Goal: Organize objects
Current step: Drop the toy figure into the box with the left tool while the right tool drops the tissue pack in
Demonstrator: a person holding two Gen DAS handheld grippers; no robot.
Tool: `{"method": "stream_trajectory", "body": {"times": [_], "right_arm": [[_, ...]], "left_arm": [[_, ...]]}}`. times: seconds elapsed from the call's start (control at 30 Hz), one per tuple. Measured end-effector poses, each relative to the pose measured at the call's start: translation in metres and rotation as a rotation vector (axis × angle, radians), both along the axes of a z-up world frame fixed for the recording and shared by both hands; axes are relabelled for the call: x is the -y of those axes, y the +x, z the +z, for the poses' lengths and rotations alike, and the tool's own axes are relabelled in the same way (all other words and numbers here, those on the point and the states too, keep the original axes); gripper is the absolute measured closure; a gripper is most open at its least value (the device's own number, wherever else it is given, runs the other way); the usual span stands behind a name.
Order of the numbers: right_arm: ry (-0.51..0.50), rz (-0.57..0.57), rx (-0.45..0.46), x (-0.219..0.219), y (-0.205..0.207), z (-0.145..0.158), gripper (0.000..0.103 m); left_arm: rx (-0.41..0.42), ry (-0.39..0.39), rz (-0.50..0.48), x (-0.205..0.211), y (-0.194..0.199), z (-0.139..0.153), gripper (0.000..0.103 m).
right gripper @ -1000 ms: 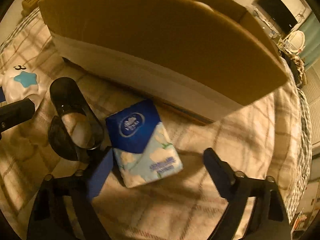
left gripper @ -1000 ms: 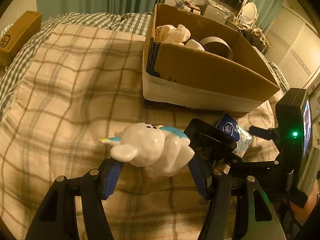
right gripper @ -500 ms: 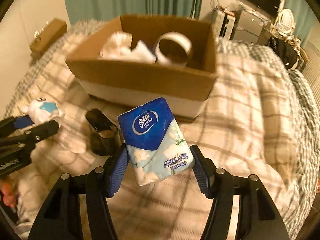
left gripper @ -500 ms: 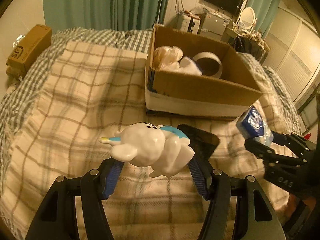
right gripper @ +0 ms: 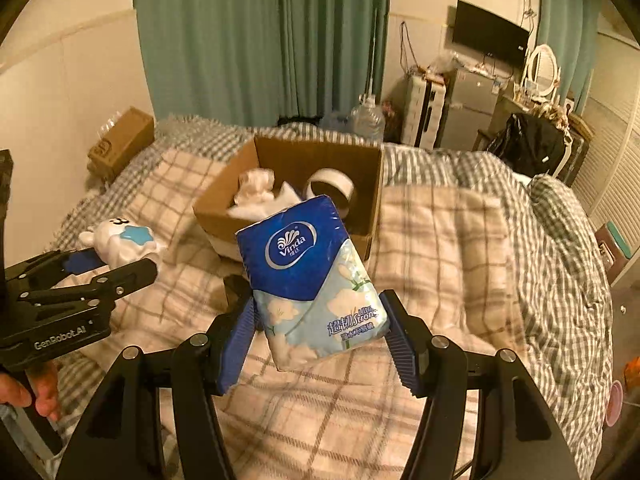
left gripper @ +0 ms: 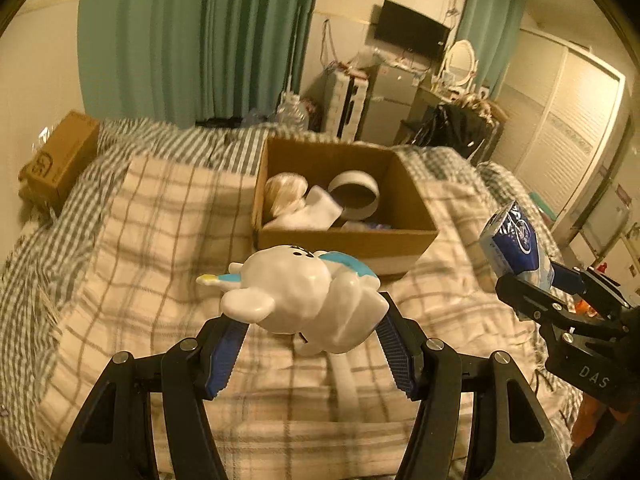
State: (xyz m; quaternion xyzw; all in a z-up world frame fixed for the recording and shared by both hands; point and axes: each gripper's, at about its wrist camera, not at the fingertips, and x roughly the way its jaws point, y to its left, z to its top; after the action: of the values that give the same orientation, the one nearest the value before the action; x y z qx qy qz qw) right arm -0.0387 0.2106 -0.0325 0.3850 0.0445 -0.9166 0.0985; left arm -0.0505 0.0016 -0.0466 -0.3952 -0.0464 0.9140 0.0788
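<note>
Gripping a white toy figure, your left claw hangs above the checked bed; your right claw is closed on a blue tissue pack, likewise lifted clear of the bedding. Ahead of both stands the open cardboard box, already holding a tape roll and pale soft items. Step in hand, by appearance: carrying. Next, bring each load over the rim before releasing.

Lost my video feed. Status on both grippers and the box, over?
Left gripper shut on white toy, right gripper shut on tissue pack. Both held above the bed, short of the cardboard box. Box open, partly filled; path looks clear.
</note>
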Motion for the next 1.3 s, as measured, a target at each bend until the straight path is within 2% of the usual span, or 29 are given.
{"method": "stream_trajectory", "body": {"times": [0.33, 0.6, 0.73, 1.0, 1.3], "right_arm": [[-0.022, 0.000, -0.096, -0.003, -0.005, 0.042, 0.043], [-0.059, 0.013, -0.144, 0.000, -0.049, 0.074, 0.043], [-0.082, 0.007, -0.156, 0.000, -0.078, 0.082, 0.043], [-0.085, -0.019, -0.139, -0.004, -0.135, 0.067, 0.043], [-0.082, -0.035, -0.035, -0.005, -0.191, 0.006, 0.043]], "left_arm": [[-0.069, -0.018, -0.043, -0.012, -0.030, 0.039, 0.038], [-0.120, -0.044, -0.058, -0.020, -0.082, 0.065, 0.038], [-0.129, -0.037, -0.072, -0.022, -0.110, 0.068, 0.038], [-0.103, -0.051, -0.083, -0.026, -0.162, 0.040, 0.038], [-0.012, -0.087, -0.076, -0.032, -0.200, -0.019, 0.038]]}}
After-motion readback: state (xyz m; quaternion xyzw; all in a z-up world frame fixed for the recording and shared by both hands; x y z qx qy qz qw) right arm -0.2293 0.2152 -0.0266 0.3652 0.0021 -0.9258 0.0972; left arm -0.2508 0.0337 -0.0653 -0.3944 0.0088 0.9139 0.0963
